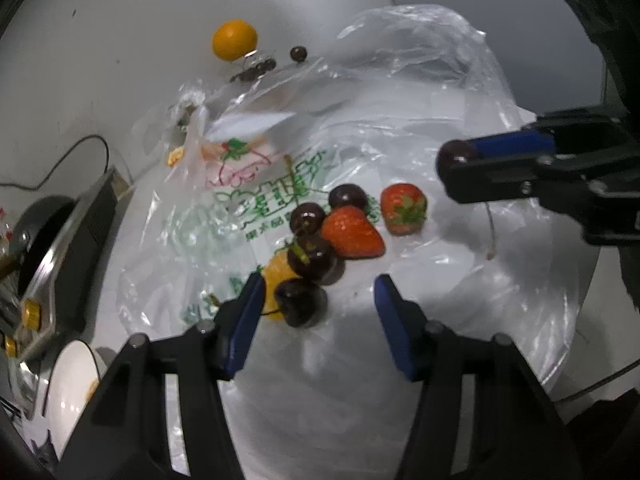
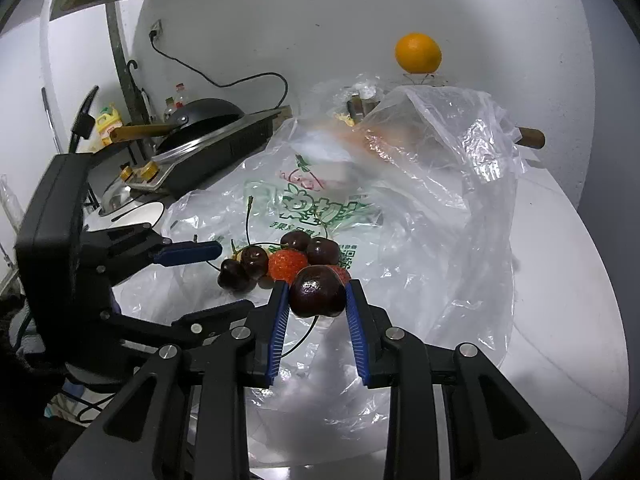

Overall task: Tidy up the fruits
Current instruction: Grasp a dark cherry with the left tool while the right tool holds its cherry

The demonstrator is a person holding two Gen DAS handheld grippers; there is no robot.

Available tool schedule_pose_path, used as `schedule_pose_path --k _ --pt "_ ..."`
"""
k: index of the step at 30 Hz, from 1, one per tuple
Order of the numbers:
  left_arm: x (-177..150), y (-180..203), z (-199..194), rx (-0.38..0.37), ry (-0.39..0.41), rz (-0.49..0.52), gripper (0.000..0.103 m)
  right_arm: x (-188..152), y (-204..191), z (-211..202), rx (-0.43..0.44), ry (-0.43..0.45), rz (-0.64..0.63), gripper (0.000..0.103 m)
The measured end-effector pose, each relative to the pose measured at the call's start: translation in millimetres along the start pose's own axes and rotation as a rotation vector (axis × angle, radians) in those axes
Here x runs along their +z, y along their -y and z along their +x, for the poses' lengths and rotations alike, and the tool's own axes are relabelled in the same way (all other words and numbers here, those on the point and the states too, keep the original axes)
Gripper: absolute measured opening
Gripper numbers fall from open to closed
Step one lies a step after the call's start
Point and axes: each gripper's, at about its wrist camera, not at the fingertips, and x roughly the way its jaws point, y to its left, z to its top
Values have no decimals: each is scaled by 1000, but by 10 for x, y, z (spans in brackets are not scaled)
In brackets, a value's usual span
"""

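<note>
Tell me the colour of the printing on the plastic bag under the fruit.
Mostly green lettering with a pink-red outline drawing, on the clear plastic bag; it shows best in the left wrist view.

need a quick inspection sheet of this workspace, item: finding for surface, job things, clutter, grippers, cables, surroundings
surface: white round table, largely covered by a crumpled clear plastic bag with green print.
job's things: dark red cherries and two red strawberries clustered on the bag; an orange sits on a stand at the far side.
clutter: small dark round fruits loose near the orange; white bowl at the table edge.
grippers: right gripper shut on one dark cherry; left gripper open, next to the cluster.
cables: black cable runs from a wall socket.
surroundings: black wok on a steel stove, bottles behind.
</note>
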Motion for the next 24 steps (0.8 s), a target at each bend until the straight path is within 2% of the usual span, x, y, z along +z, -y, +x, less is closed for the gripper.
schedule_pose_path --k 8,13,16,19,24 --pt "0 -48 110 -4 -26 -25 57 -11 22 4 -2 -3 4 30" --pt "-26 -85 138 -4 -42 -36 38 -23 35 8 -7 -5 8 30" --pt "-38 -114 128 -5 -45 -42 36 -33 37 15 -7 -7 9 30" --pt "-53 -126 106 6 -44 -43 30 -34 25 13 -7 -6 7 30" --pt "-65 -153 39 -9 -33 -68 30 -27 -1 -6 -9 -2 2 30"
